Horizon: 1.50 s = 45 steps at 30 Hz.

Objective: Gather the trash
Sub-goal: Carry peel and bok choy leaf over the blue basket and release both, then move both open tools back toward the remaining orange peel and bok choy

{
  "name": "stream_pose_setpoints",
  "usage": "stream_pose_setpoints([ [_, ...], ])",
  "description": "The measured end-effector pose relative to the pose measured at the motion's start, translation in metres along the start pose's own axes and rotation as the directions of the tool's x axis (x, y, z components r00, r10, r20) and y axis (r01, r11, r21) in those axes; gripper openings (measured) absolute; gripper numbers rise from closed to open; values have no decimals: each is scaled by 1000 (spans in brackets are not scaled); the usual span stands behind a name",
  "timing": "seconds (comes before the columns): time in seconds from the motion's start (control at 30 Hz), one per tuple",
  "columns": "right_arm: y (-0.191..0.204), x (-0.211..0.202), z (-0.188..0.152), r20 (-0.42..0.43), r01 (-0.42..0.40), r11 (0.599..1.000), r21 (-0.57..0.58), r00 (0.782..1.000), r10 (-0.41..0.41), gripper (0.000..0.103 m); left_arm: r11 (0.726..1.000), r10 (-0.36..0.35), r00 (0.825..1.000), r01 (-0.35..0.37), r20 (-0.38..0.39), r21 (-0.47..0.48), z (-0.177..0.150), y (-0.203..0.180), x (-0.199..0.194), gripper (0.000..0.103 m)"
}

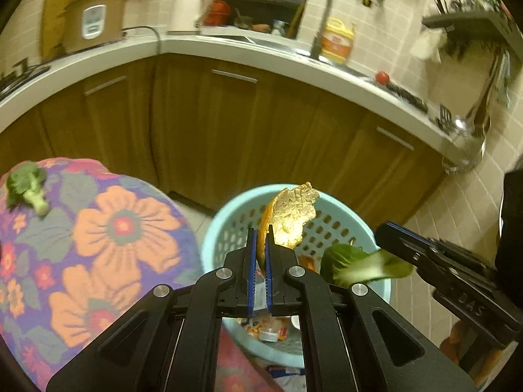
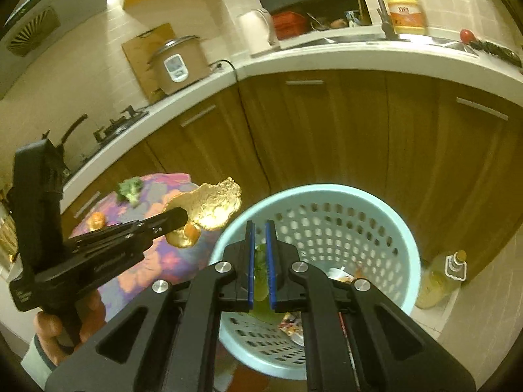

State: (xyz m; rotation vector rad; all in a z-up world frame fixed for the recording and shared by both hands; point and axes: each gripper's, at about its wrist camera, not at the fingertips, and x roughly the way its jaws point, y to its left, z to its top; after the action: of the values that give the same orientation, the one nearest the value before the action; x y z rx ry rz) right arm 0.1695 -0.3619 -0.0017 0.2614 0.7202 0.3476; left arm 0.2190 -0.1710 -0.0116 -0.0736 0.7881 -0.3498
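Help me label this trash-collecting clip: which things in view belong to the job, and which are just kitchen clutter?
Job:
- orange peel in left gripper
- green leaf in right gripper
- blue basket
- broccoli piece on floral cloth

Clutter:
- rice cooker
- kettle
- faucet
- oil bottle

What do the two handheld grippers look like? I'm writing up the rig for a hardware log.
Both the left gripper and the right gripper are matte black, with angular linkage arms, round silver pivot bolts and blue pads lining the inner finger faces. Faint embossed lettering runs along each body. The person's bare hand wraps a black handle, with a light, dark-edged sleeve cuff at the wrist. No cables are visible.
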Motion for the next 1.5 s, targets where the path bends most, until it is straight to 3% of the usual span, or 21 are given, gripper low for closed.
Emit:
stream_pose_setpoints([
  [0.3,-27,18,-5,-50,25,996,82,999,-21,5,999,-9,998,12,-60,52,-9,-14,22,8],
  [0.37,-31,20,-6,-53,32,995,94,998,-27,5,998,1,998,3,-56,68,-10,-16,21,14],
  [0.4,-32,20,-6,-55,33,995,99,998,-28,6,998,3,998,1,-56,70,-10,-15,20,22],
  [0.5,-32,18,-8,-56,44,995,92,998,-39,20,998,9,999,-6,-44,61,-11,-10,14,33],
  [0.57,-30,17,-9,-51,49,995,83,998,-45,38,998,7,999,-6,-32,57,-11,-7,9,38],
  [0.7,-24,13,-9,-42,28,996,87,999,-25,40,999,-1,1000,2,-6,54,-12,-3,-4,53],
  [1.13,27,-4,-3,0,-19,1000,-1,1000,19,40,1000,31,998,-31,47,-5,-22,24,-43,55],
  [1.5,101,10,-3,-16,-101,988,-120,995,100,44,984,128,984,-111,121,-137,-34,92,-99,58],
])
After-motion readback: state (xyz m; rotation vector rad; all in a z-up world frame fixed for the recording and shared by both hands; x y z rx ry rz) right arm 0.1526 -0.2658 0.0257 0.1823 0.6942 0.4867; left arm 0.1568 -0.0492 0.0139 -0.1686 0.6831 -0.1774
